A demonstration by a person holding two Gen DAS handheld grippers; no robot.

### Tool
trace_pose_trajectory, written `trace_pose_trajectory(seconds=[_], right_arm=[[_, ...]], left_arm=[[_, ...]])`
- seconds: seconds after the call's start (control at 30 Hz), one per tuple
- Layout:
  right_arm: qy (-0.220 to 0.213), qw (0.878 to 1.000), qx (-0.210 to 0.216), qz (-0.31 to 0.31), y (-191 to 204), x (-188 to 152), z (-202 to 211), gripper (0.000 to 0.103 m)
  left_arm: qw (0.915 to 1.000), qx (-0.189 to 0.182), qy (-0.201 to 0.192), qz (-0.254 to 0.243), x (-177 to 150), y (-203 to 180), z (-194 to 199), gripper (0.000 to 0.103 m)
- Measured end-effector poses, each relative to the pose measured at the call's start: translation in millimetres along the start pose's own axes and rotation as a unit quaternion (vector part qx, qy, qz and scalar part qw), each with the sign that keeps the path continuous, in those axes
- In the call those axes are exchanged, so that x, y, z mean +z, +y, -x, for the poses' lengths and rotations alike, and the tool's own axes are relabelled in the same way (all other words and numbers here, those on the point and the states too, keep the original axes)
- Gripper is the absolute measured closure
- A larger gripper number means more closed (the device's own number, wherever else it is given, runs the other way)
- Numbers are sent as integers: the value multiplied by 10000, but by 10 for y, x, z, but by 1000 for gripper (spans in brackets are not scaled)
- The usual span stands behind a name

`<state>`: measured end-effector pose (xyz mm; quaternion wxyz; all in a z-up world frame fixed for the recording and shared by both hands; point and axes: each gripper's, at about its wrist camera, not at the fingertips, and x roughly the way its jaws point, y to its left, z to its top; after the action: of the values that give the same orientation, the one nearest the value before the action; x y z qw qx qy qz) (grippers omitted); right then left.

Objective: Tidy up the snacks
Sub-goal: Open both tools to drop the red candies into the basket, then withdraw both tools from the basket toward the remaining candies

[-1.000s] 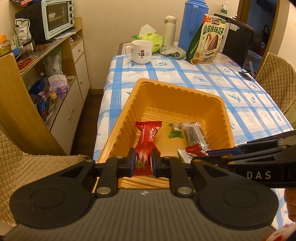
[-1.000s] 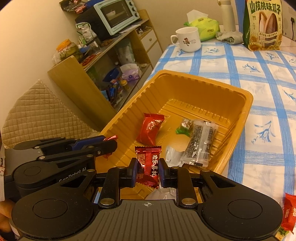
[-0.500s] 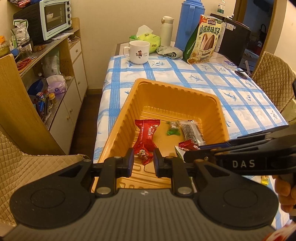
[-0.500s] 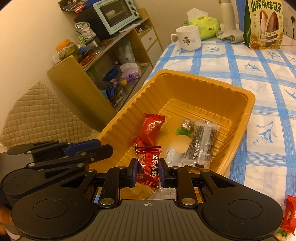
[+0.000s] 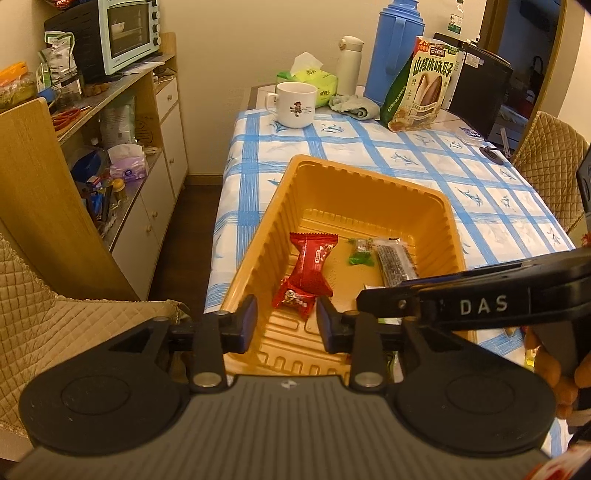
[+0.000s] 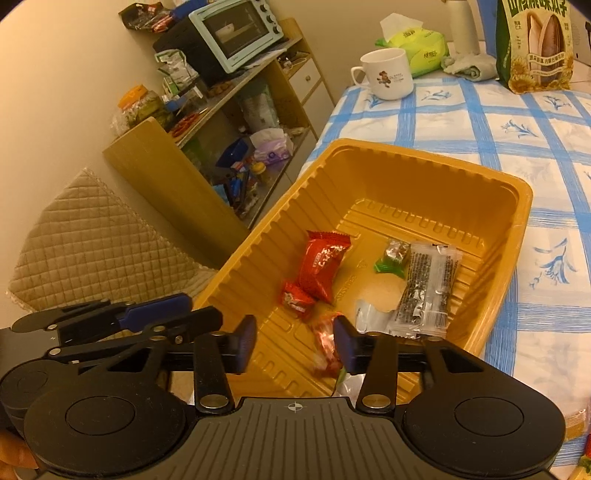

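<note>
A: What is the room showing, biggest things first?

B: A table (image 5: 424, 162) in a blue-checked cloth is filling the middle. A wooden shelf unit (image 5: 110, 155) is standing along the wall to its left, carrying a mint oven (image 5: 125, 35). Quilted chairs (image 5: 74, 332) are sitting at the near-left and far-right corners.

A: And on the table?

B: An orange tray (image 5: 369, 195) is lying near the front edge. Behind it, well apart, a blue flask (image 5: 391, 51), a seed bag (image 5: 421, 85), a white mug (image 5: 295, 103), a tissue pack (image 5: 314, 79) and a white bottle (image 5: 349, 62) are standing together at the far end.

A: What are the grippers doing?

B: The left gripper (image 5: 284, 323) is hanging over the tray's near rim, its jaws opening and nothing between the pads. The right gripper (image 6: 293, 343) is beside it, jaws opening too; a blurred red candy (image 6: 325, 343) is between its pads, against the right one, seemingly dropping free.

A: Where are the snacks?

B: Inside the tray. A big red packet (image 5: 314, 262) is lying on the left, a small red candy (image 5: 293, 299) touching its near end. A green sweet (image 5: 360, 251) and a clear dark bar (image 5: 395, 262) are lying to the right, just beside each other, with a torn clear wrapper (image 6: 369, 314) nearer.

A: Anything in the way?

B: In the left view the right gripper is crossing over the tray's near-right corner, covering part of it.
</note>
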<state>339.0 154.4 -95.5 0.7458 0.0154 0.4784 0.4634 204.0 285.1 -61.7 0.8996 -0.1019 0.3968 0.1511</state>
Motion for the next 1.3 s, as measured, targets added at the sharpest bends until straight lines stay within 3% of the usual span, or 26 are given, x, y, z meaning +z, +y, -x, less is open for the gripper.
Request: trace_pose_trajectory(seconds=[0.2, 0.57, 0.9, 1.3], right_arm=[[-9, 9999, -160, 39, -48, -30, 70, 44], [-206, 9992, -296, 198, -142, -155, 370, 30], [-454, 9977, -334, 388, -212, -341, 813, 18], [-678, 9955, -336, 565, -419, -630, 1448, 13]], left_arm=[[10000, -6, 10, 17, -25, -5, 28, 67], [10000, 58, -48, 37, -121, -116, 182, 40], [9998, 97, -183, -2, -214, -378, 463, 31], [9996, 47, -287, -68, -403, -885, 835, 29]])
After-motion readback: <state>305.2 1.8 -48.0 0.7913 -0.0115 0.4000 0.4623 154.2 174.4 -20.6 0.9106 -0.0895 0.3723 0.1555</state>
